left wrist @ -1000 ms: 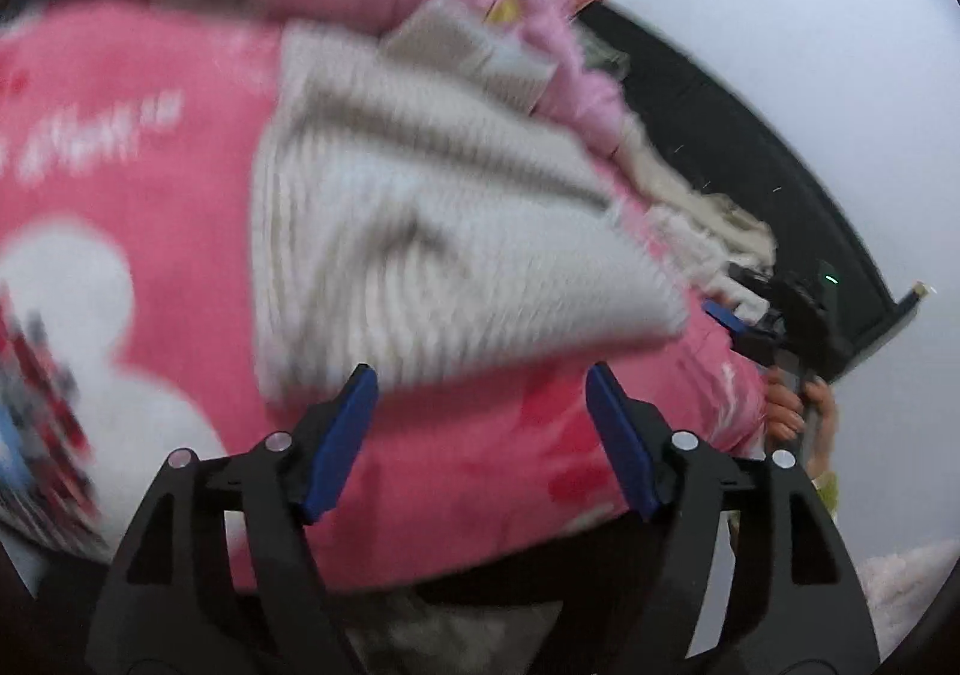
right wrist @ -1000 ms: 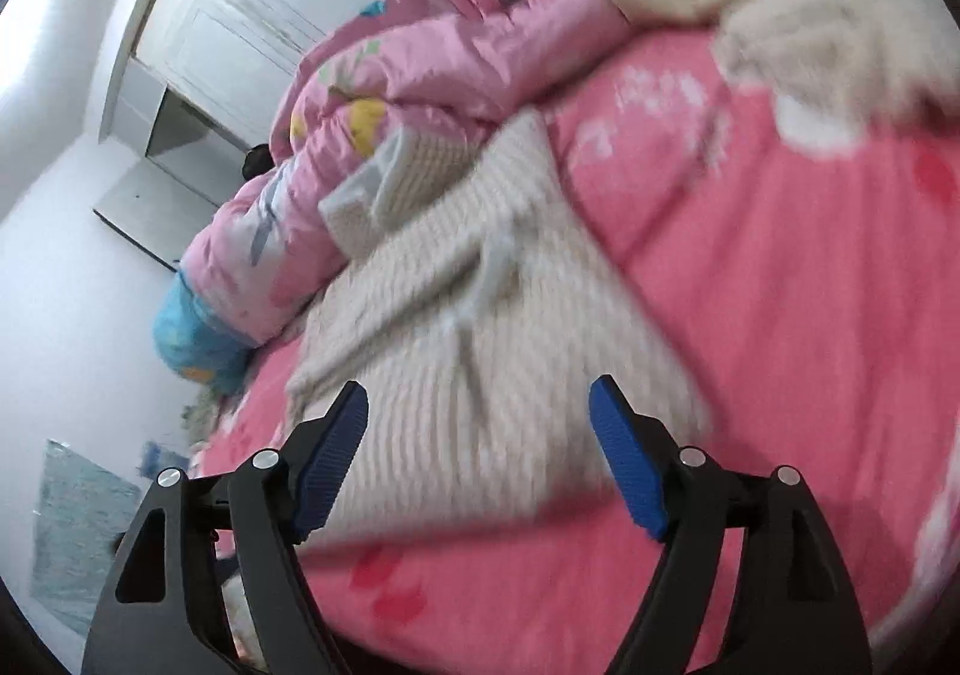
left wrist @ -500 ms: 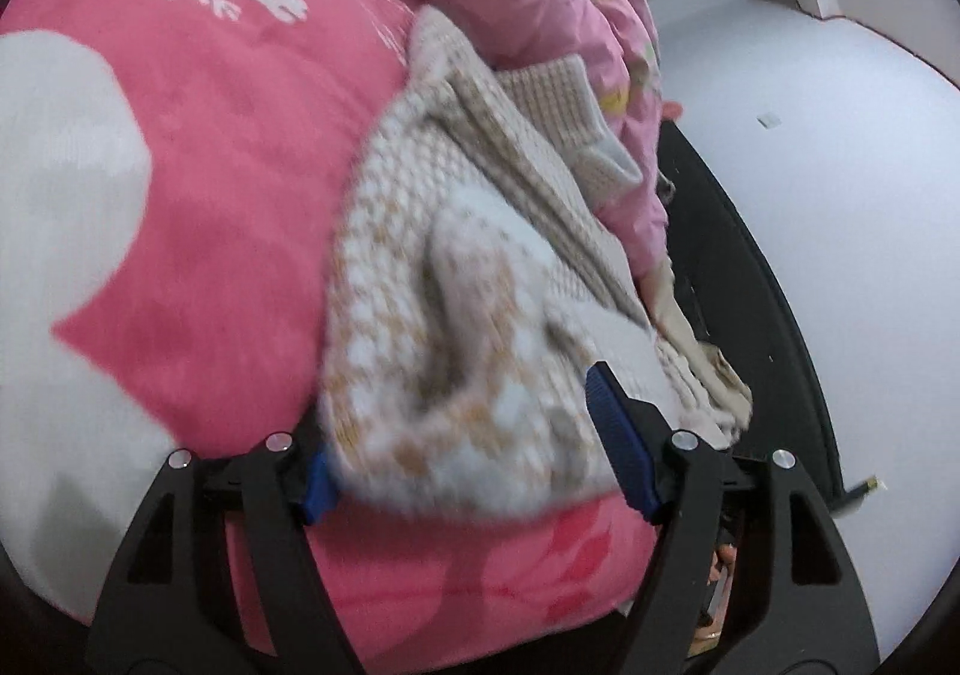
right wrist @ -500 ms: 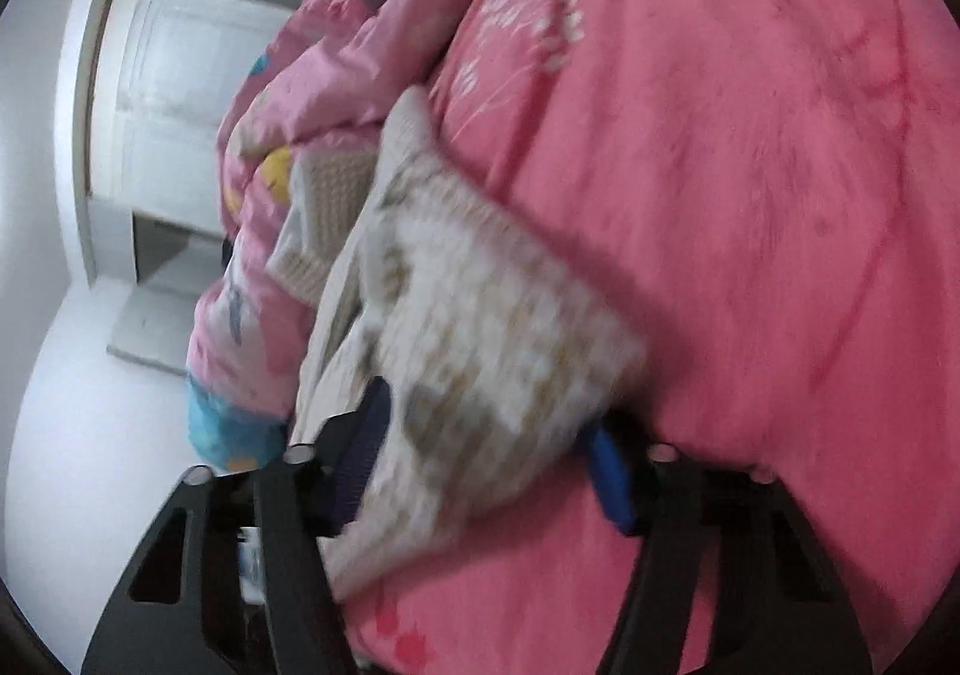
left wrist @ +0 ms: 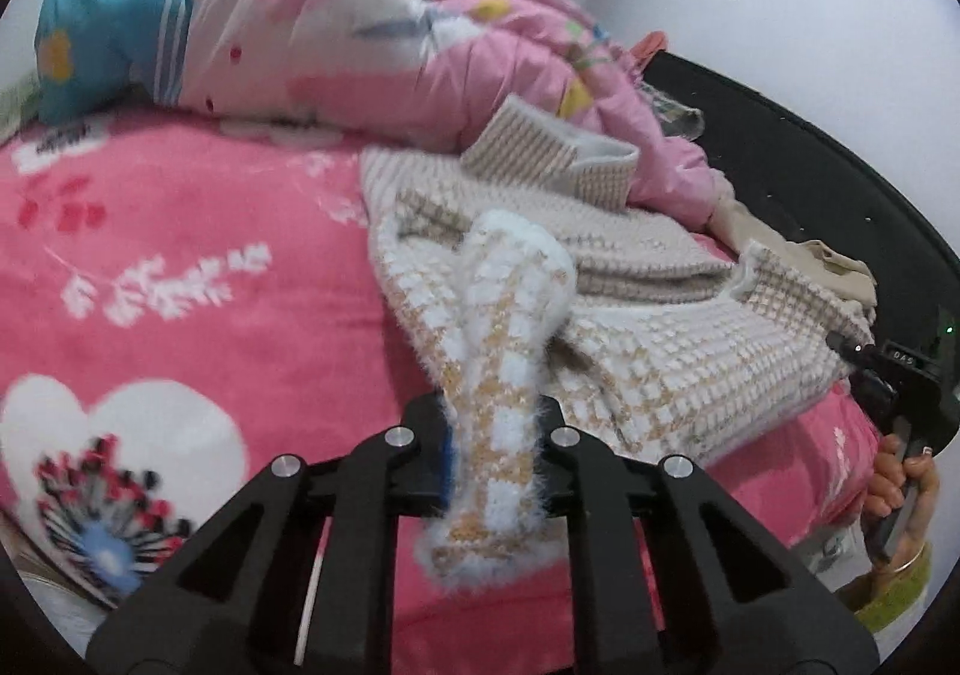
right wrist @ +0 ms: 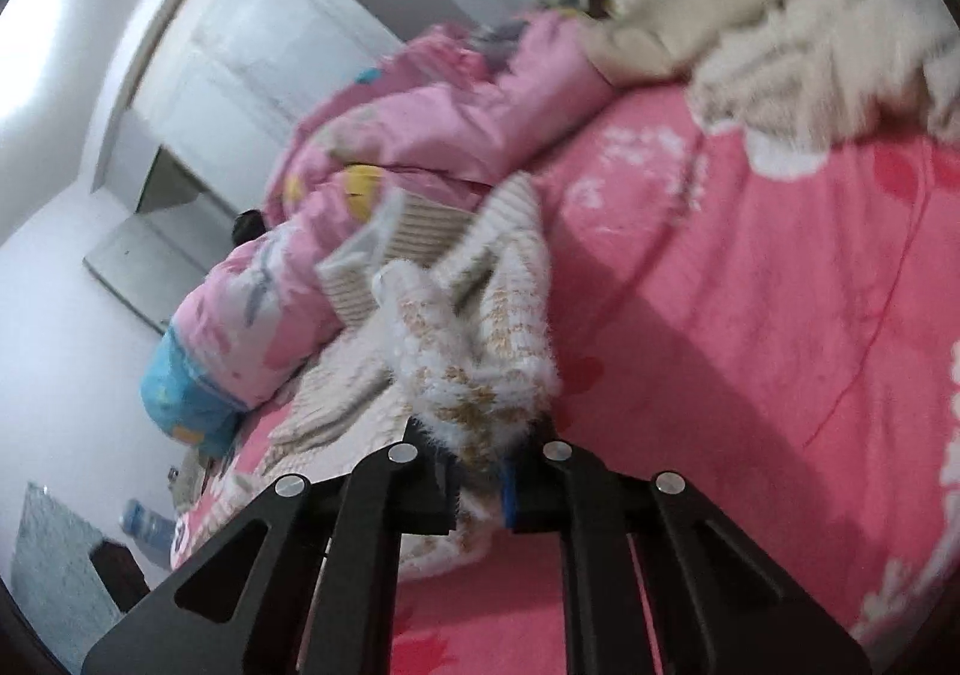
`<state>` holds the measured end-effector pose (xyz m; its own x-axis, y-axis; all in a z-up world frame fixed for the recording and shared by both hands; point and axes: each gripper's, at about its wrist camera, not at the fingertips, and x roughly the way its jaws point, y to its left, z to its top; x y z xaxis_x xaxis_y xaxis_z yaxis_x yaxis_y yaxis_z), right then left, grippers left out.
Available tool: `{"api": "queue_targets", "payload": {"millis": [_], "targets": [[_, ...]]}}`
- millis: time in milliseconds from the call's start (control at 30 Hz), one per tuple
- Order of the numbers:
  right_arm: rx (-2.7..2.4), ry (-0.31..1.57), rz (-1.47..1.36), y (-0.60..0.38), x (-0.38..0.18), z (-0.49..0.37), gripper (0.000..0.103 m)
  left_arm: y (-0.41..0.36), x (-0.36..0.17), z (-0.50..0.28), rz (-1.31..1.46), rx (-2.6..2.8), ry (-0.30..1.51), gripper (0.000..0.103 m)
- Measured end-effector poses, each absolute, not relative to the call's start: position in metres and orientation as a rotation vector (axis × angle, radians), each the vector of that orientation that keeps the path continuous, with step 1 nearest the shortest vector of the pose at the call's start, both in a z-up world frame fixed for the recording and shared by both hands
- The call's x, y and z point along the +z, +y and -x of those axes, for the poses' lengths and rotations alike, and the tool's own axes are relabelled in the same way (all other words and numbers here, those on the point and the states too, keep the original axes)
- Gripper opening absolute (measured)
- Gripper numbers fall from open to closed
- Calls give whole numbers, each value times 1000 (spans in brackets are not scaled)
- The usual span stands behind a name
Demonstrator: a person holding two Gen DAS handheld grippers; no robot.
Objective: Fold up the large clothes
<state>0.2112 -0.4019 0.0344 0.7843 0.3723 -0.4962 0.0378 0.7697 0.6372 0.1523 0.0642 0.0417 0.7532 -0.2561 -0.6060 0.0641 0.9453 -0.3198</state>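
the beige-and-white knitted sweater (left wrist: 690,369) is lying on the pink bed (left wrist: 180,267), just in front of the rumpled pink duvet (left wrist: 336,45), looking fuzzy and checked, with its ribbed collar leaning against that duvet. the left claw (left wrist: 492,447) is closing, pinching one bunched corner of the sweater, and the right claw (right wrist: 480,471) is pinching another fluffy fold, both sets of tips being buried in the knit. beyond the duvet, a cream heap of clothes (right wrist: 798,15) is showing only as a blur.

Pink bed (left wrist: 180,279): knit sweater (left wrist: 660,351), quilt (left wrist: 336,45).
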Motion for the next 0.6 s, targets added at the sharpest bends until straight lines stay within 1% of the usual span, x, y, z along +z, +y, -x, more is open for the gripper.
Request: {"api": "queue_targets", "payload": {"millis": [133, 200, 267, 300, 367, 400, 433, 467, 500, 533, 567, 600], "targets": [[222, 645, -653, -406, 47, -161, 10, 83, 60, -120, 299, -229, 701, 12], [239, 678, -671, -411, 34, -139, 10, 90, 57, -107, 323, -246, 731, 13], [244, 756, -693, -417, 10, -131, 14, 100, 37, -95, 371, -253, 790, 16], [242, 826, -727, -422, -11, -130, 20, 102, 21, -95, 389, -250, 834, 19], [206, 974, -820, -434, -54, -133, 26, 109, -10, -100, 436, -224, 912, 22], [183, 1008, -897, -444, -74, -129, 32, 114, -26, -102, 462, -207, 947, 25], [201, 997, -949, -452, -82, -125, 33, 118, -35, -102, 482, -193, 964, 28], [227, 978, -992, -459, -84, -119, 37, 128, -41, -100, 532, -186, 972, 31], [224, 956, -1001, -467, -80, -112, 44, 135, -41, -95, 571, -195, 958, 31], [207, 936, -972, -472, -71, -105, 48, 141, -38, -90, 593, -210, 939, 31], [170, 902, -911, -478, -58, -97, 56, 148, -31, -83, 608, -225, 901, 34], [149, 885, -873, -481, -49, -92, 61, 151, -26, -77, 598, -219, 879, 37]]}}
